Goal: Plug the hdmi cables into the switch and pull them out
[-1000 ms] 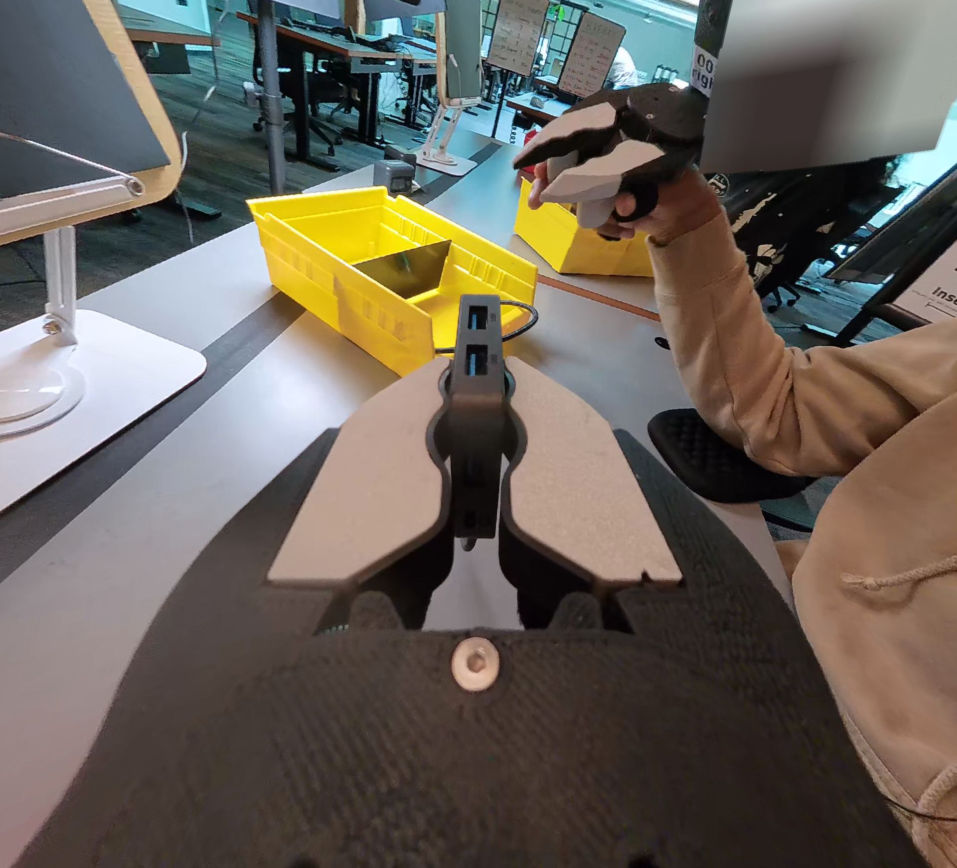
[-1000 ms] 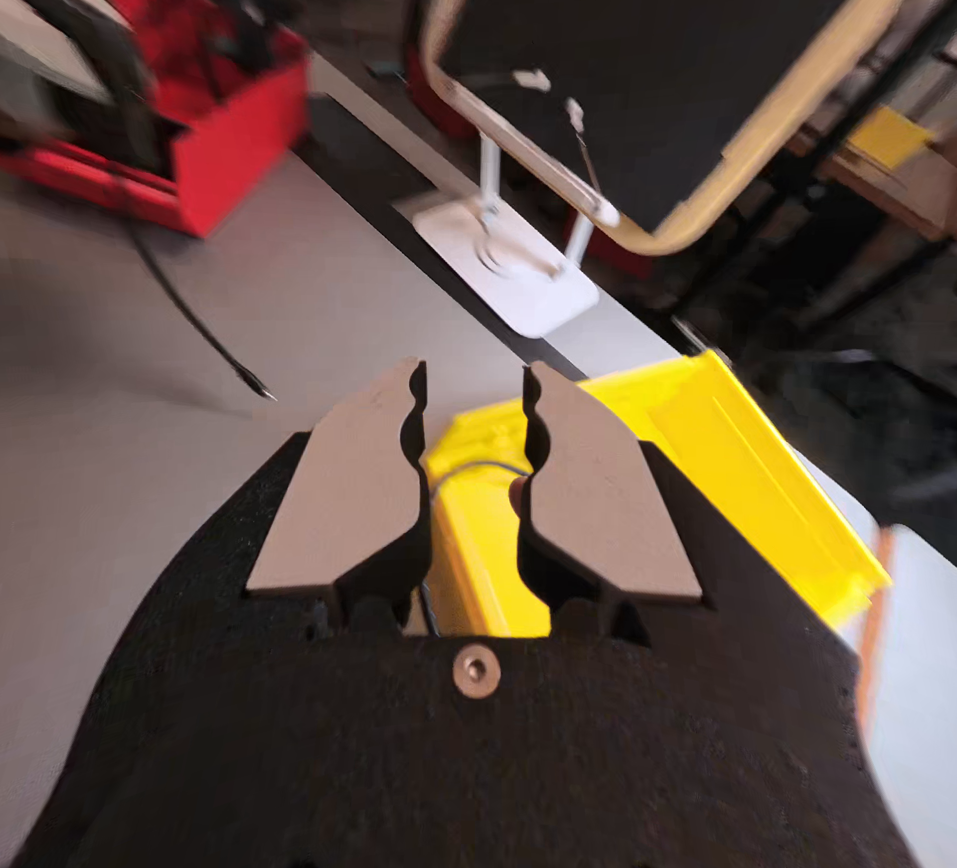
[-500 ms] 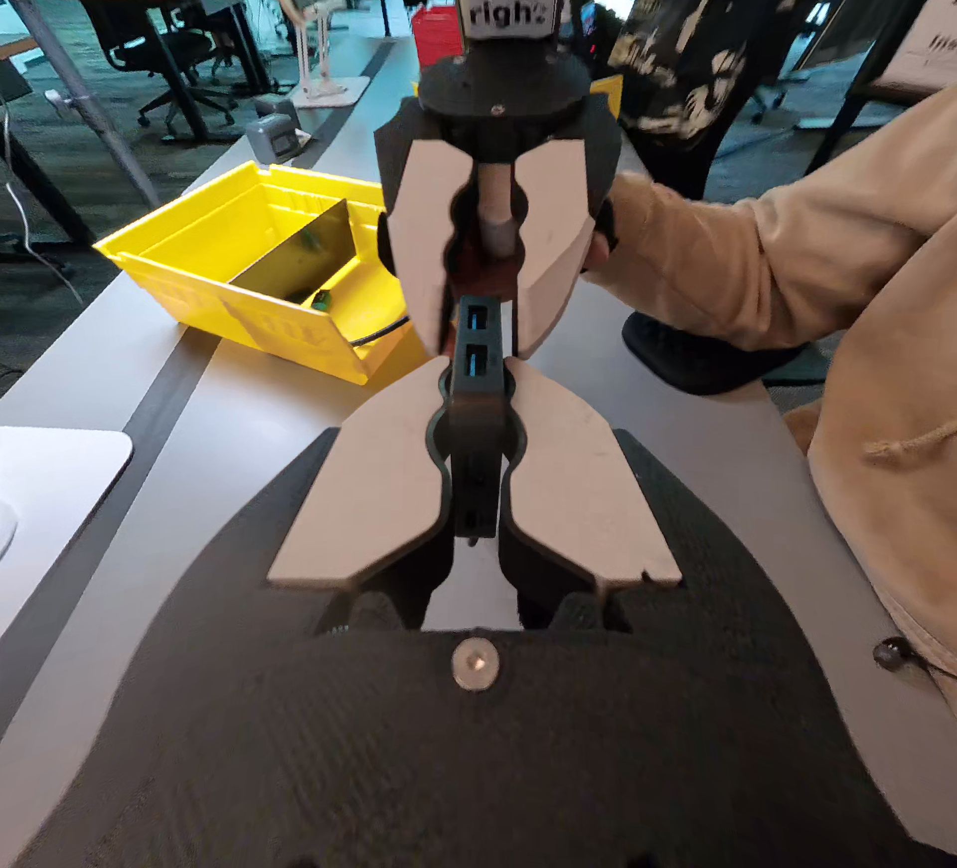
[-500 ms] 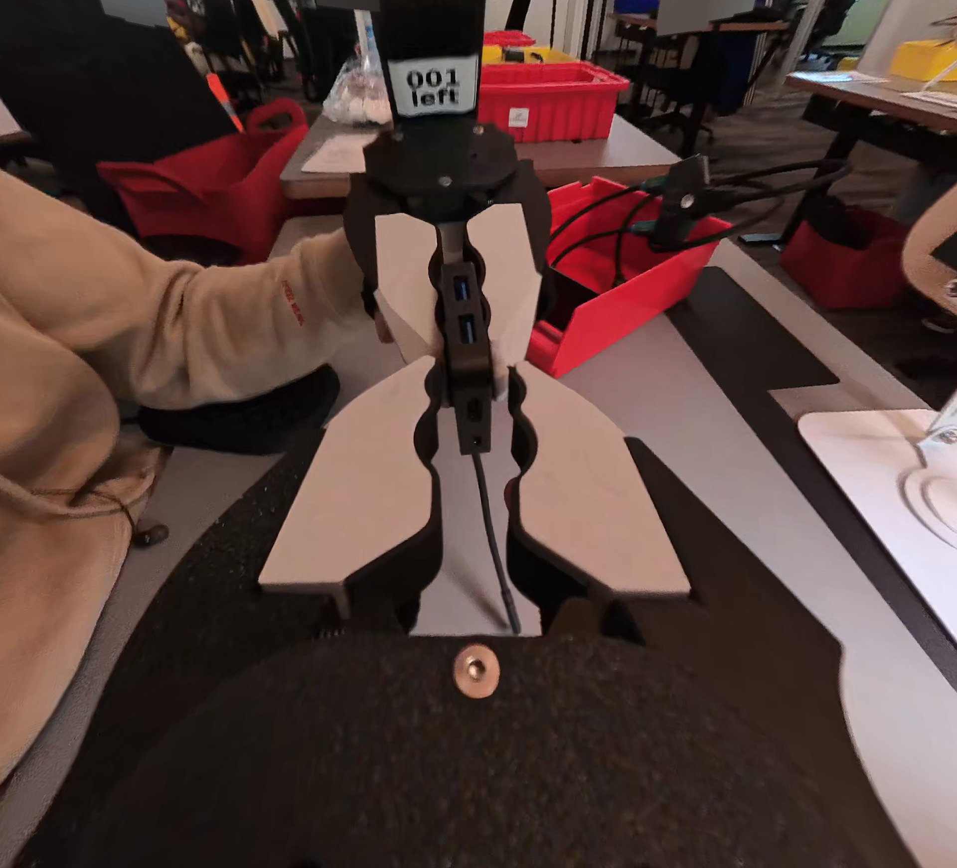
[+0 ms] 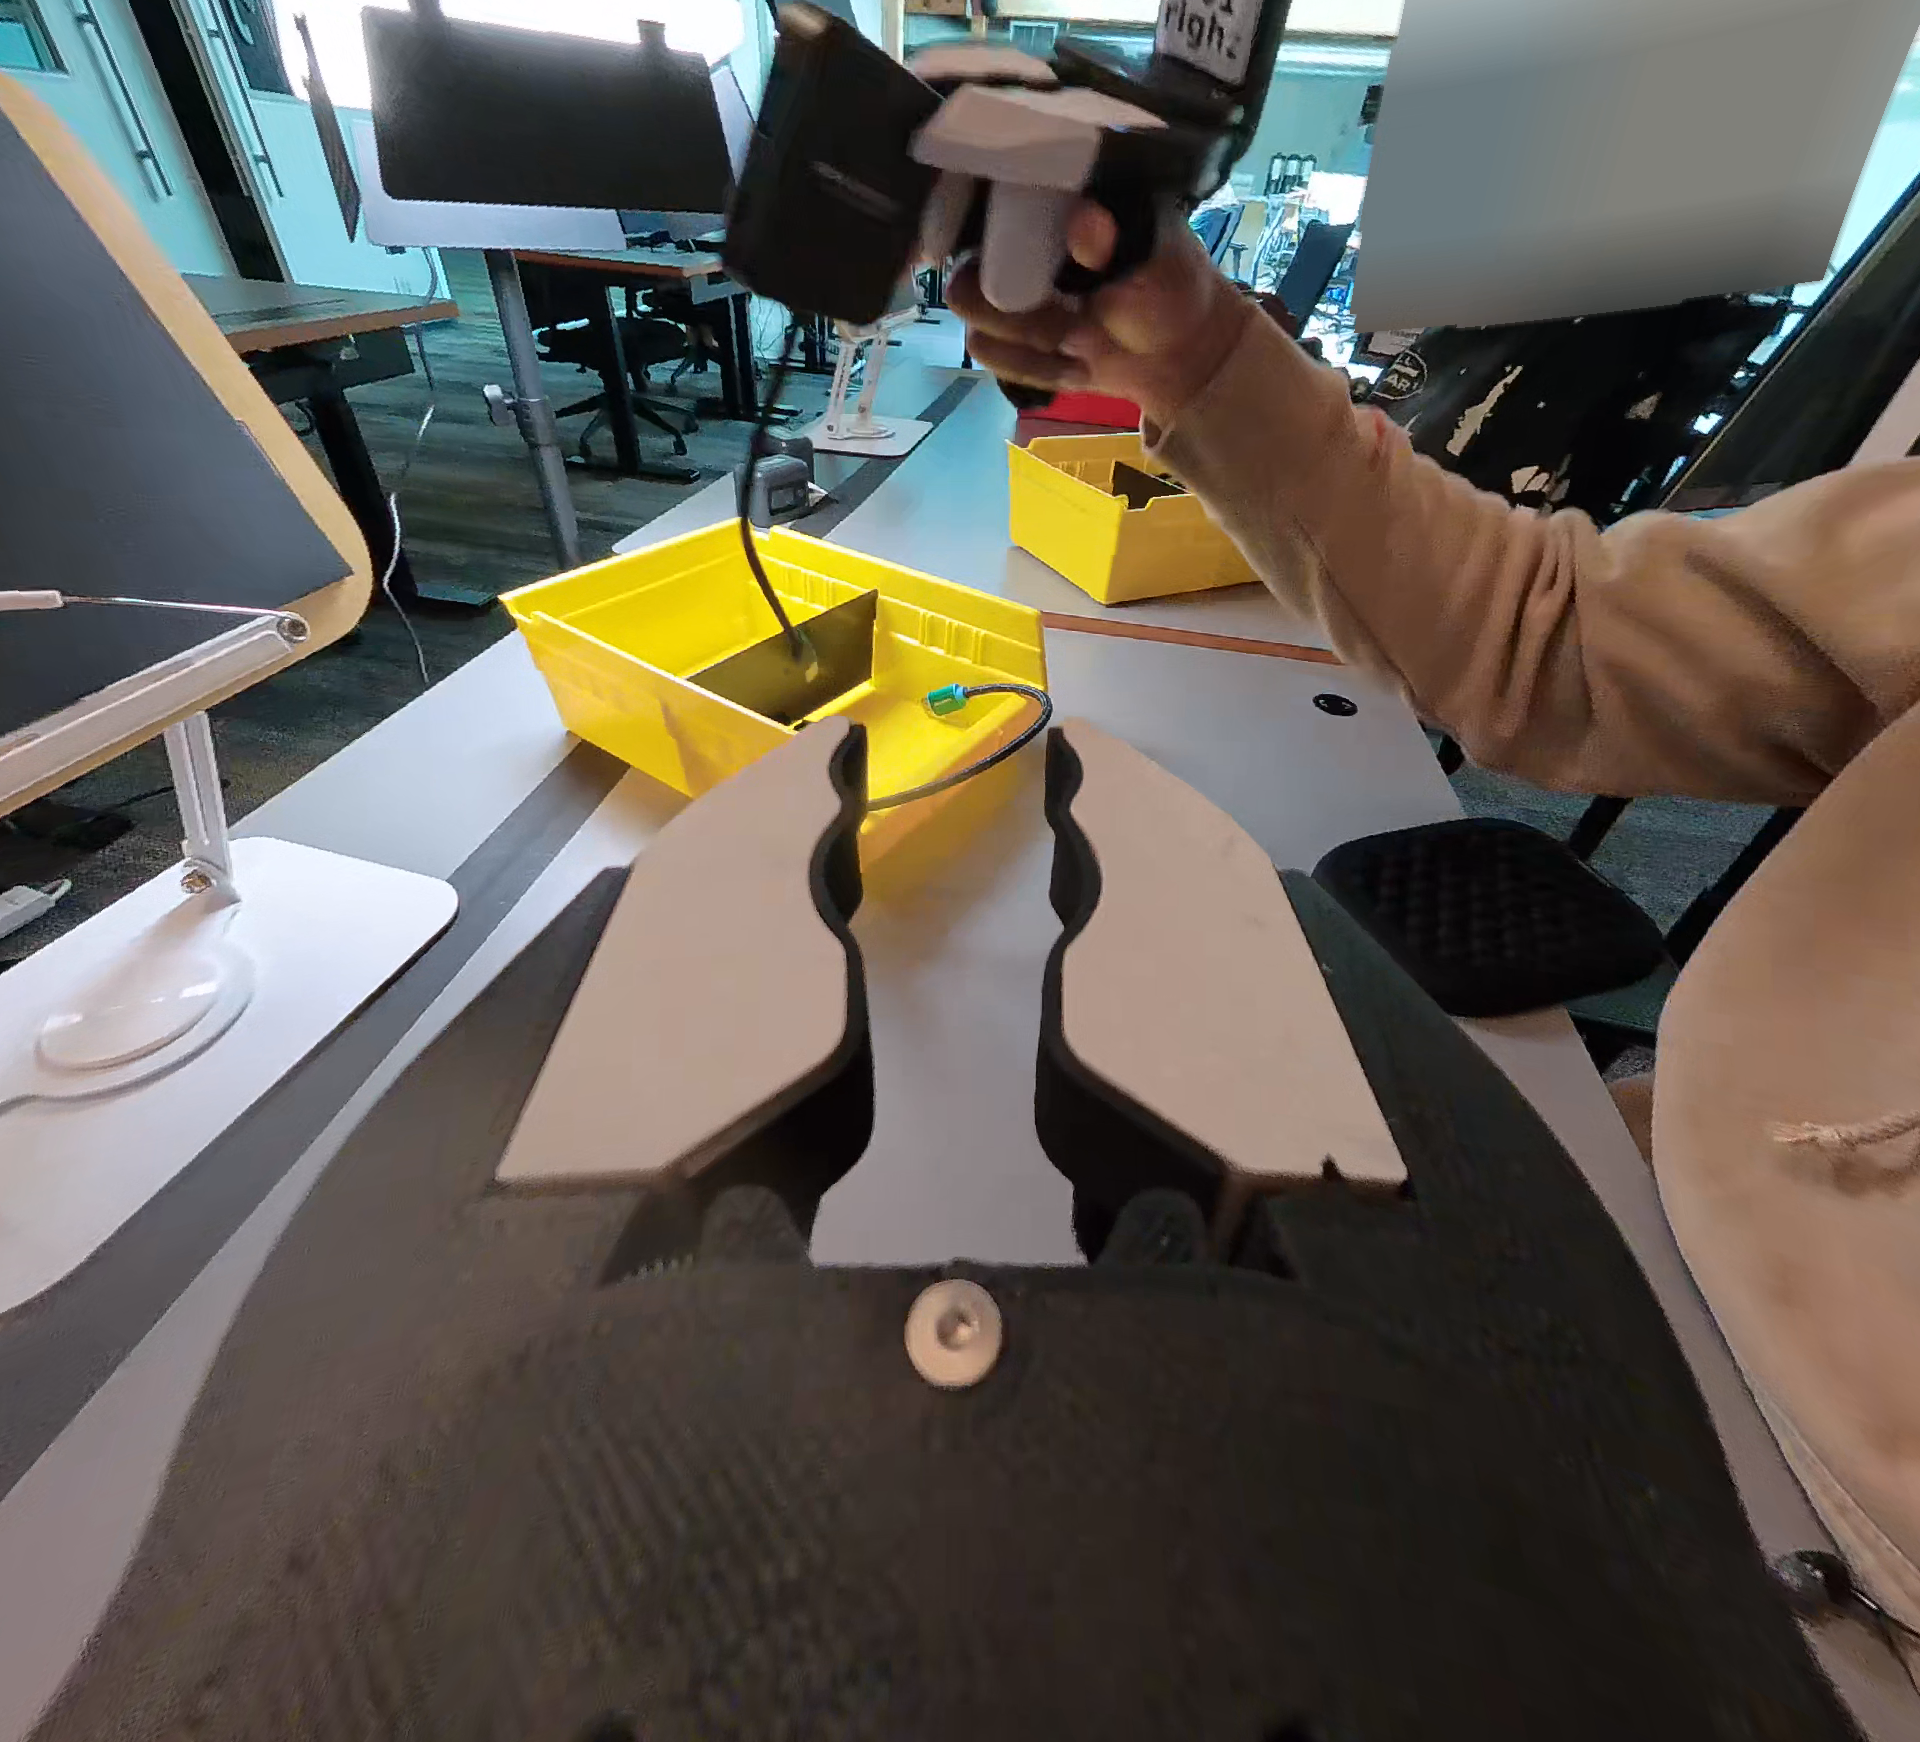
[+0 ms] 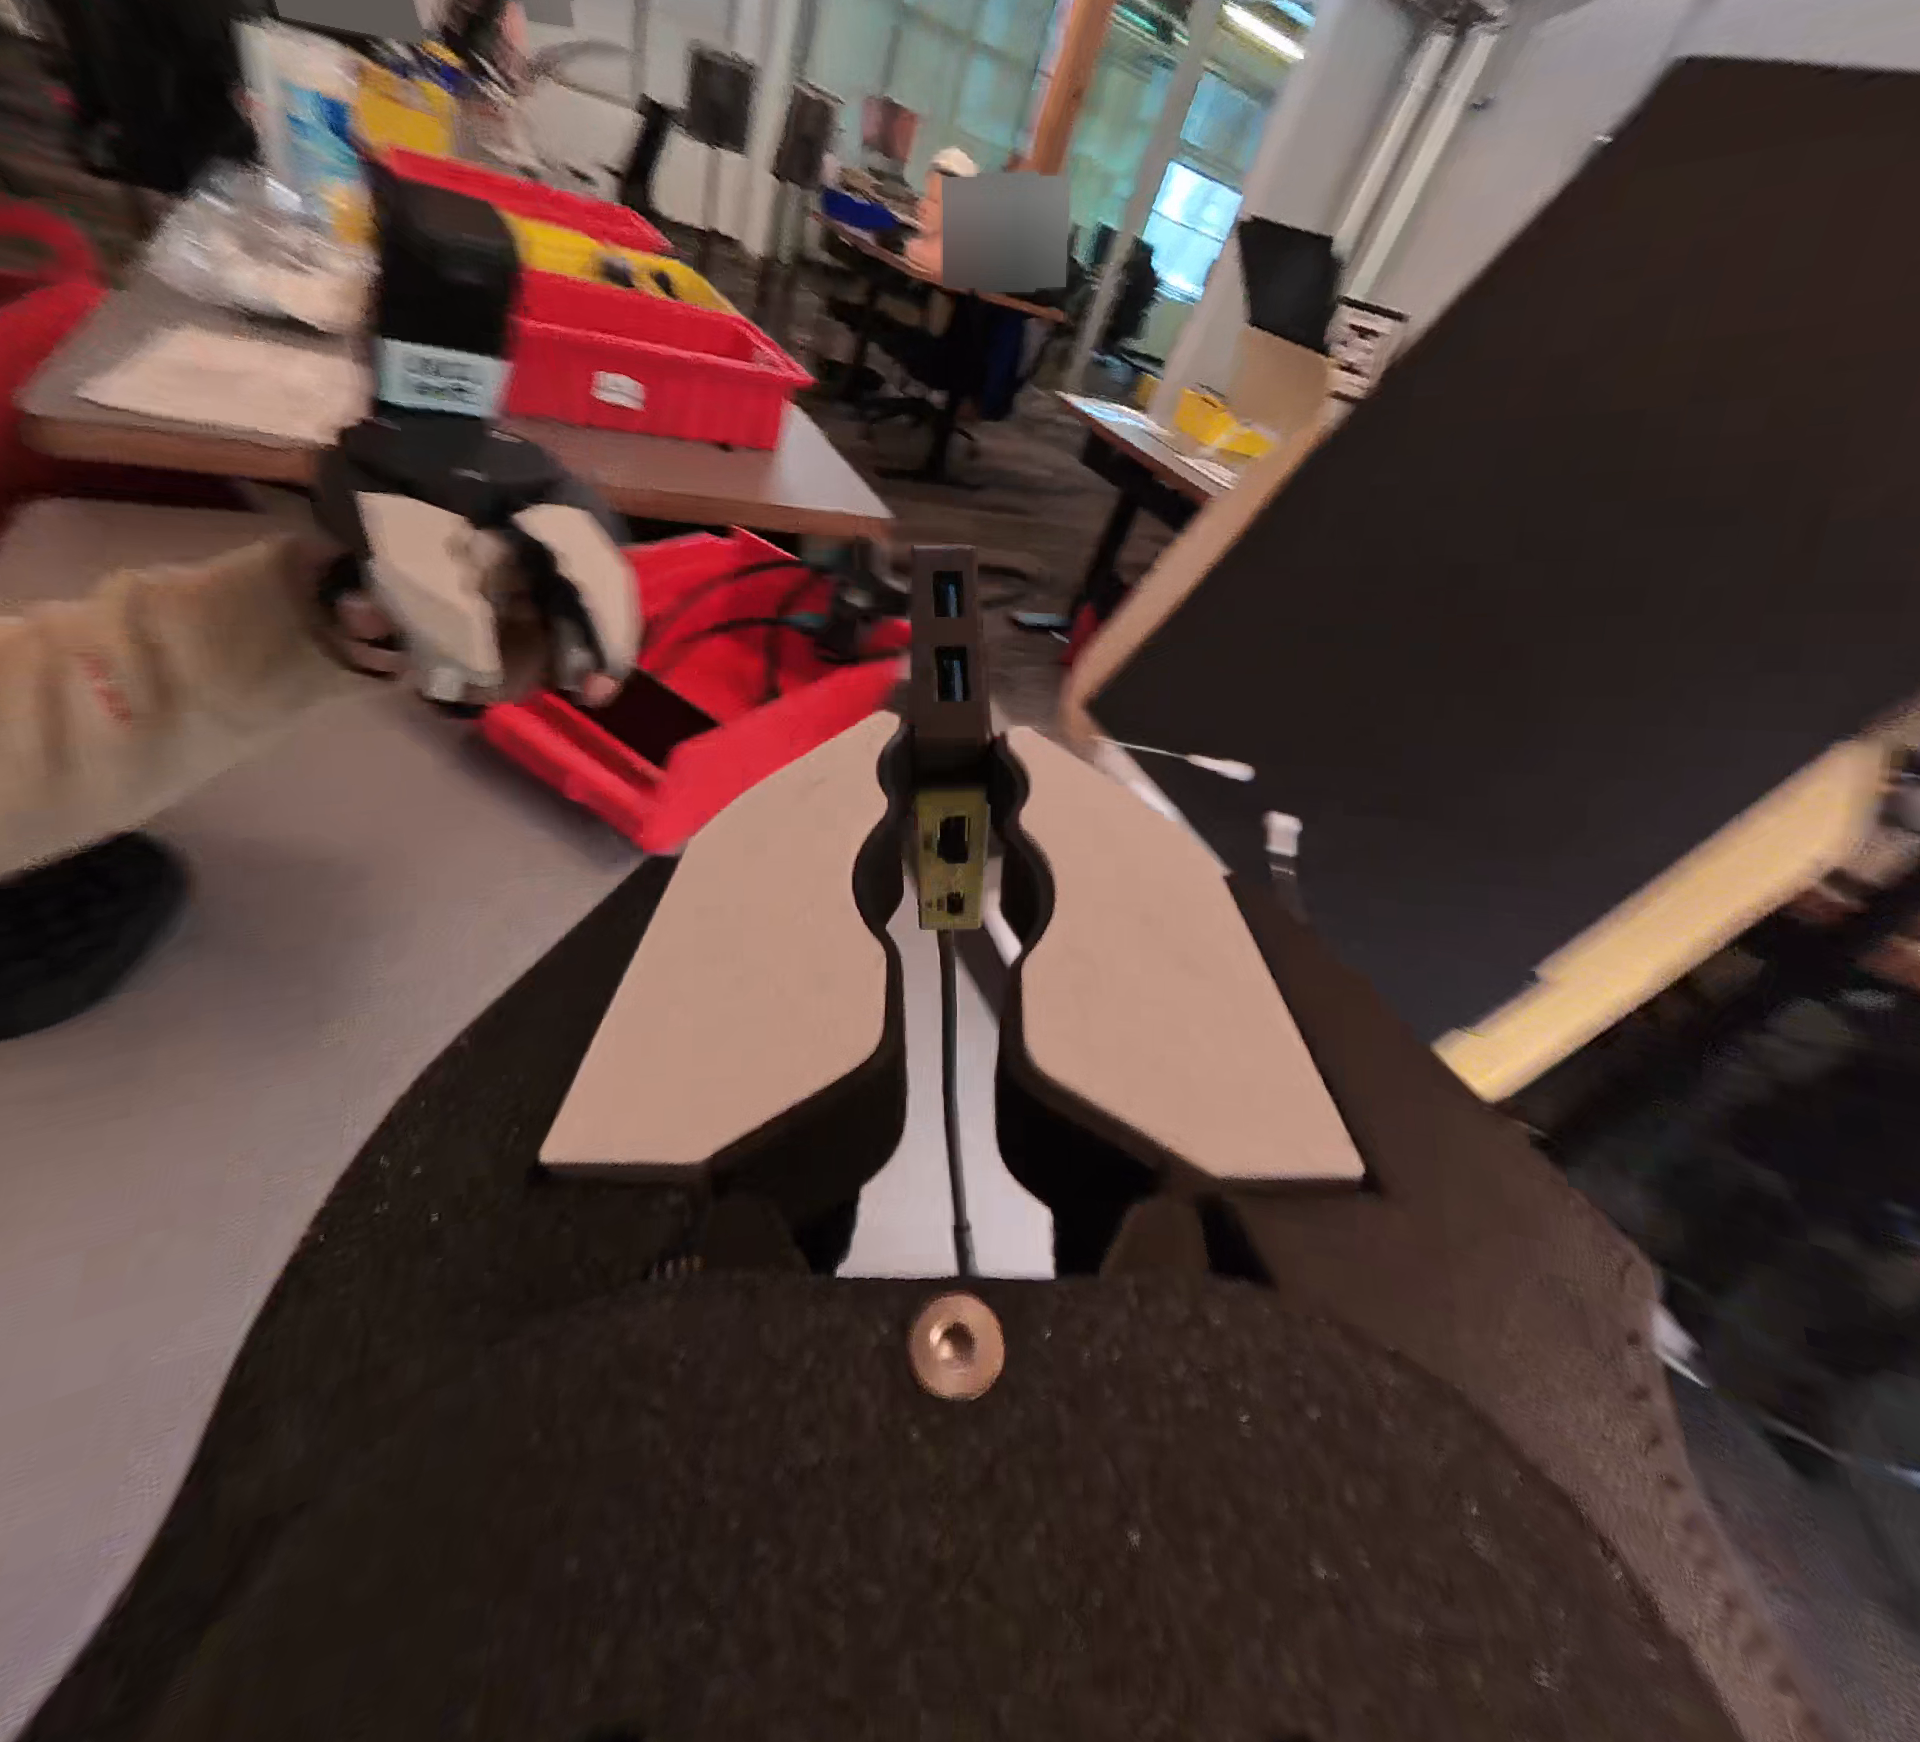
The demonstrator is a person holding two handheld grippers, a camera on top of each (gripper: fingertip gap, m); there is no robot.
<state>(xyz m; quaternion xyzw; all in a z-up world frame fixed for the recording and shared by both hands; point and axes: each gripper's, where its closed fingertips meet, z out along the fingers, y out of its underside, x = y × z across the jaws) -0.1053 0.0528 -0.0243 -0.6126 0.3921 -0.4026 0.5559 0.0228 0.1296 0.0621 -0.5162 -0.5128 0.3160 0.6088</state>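
A: What is the switch [image 6: 948,653] made of, and who has it?

B: It is a slim dark slab with hard, smooth sides, and two blue ports show on its narrow edge. The right gripper [image 6: 951,762] is clamped on it. That gripper's flat pale grey fingers [image 6: 1132,954] have wavy black inner edges, set on a rough black body.

A: Which way does it point?

B: In the right wrist view its long axis runs straight out along the fingers, ports forward. A thin dark cord [image 6: 954,1100] trails back from its near end. In the left wrist view the switch [image 5: 831,186] is held high above the yellow bin [image 5: 623,664], and the cord [image 5: 764,539] hangs down into the bin.

A: And the left gripper [image 5: 948,747]?

B: Its jaws stand apart with nothing between them, low over the smooth grey bench [image 5: 1226,736], just this side of the yellow bin. The bin is ribbed plastic with a black divider [image 5: 800,664]. A braided cable with a green plug [image 5: 943,701] curls over its near wall.

A: The right arm?

B: Its beige sleeve [image 5: 1455,591] rises from the right above the bin, and the hand [image 5: 1091,310] grips the handle.
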